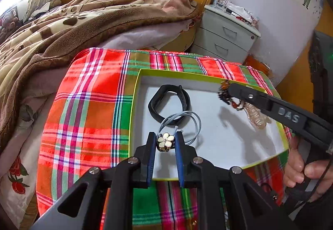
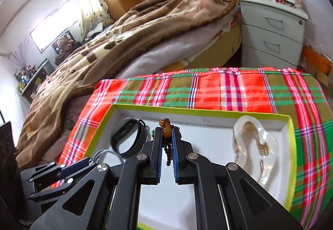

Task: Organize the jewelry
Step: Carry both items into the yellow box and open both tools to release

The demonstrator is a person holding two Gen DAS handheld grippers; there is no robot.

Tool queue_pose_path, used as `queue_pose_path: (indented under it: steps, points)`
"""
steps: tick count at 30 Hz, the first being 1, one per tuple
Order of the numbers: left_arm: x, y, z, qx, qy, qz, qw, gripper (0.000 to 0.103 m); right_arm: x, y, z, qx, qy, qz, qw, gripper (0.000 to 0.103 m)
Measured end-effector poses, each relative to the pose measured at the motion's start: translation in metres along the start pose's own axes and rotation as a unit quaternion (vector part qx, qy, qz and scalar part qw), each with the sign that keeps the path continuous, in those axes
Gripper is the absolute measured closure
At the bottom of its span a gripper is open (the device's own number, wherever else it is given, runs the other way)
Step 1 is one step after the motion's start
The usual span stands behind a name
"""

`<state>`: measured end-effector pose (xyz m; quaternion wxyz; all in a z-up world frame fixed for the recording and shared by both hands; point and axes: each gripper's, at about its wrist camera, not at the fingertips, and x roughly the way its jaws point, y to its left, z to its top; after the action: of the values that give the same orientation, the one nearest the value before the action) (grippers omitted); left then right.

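A shallow box (image 1: 137, 84) with lime-green rim and white floor lies on a plaid cloth. In it lie a black wristband (image 1: 168, 103), a grey cord loop (image 1: 195, 124) and a clear bag with a gold chain (image 2: 254, 142). My left gripper (image 1: 165, 140) is shut on a cream flower charm (image 1: 165, 140) attached to the cord, just over the box floor. My right gripper (image 2: 166, 134) is shut on a bead bracelet with amber and dark beads (image 2: 166, 132), held above the box; it shows in the left wrist view (image 1: 225, 92) too.
The plaid cloth (image 1: 93, 105) covers a small table beside a bed with a brown blanket (image 1: 62, 28). A grey nightstand (image 2: 272, 32) with clutter on top stands behind. The box's right rim (image 2: 291, 159) lies near the cloth's right side.
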<state>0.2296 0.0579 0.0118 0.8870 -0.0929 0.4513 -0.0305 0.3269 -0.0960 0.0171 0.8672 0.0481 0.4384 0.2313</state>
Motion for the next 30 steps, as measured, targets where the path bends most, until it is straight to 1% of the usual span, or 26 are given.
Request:
queue_pose_path:
  steps: [10,12,23,26,30]
  points:
    - [0.018,0.004,-0.004,-0.003,0.023,0.010,0.9997,0.084,0.027,-0.003,0.005,-0.001,0.032,-0.016,0.999,0.094]
    - [0.016,0.002,-0.004,-0.001,0.020,0.012,0.9997,0.084,0.030,-0.003,0.005,-0.002,0.034,-0.021,0.999,0.094]
    - [0.020,-0.001,-0.002,0.003,0.024,0.014,0.9996,0.083,0.033,-0.002,0.008,0.000,0.035,-0.021,0.999,0.093]
    - [0.020,0.000,-0.002,0.001,0.023,0.013,0.9996,0.082,0.030,-0.001,0.009,-0.001,0.029,-0.017,0.999,0.092]
    - [0.020,0.000,-0.001,0.001,0.022,0.014,0.9997,0.078,0.027,-0.002,0.011,0.002,0.022,-0.016,1.000,0.091]
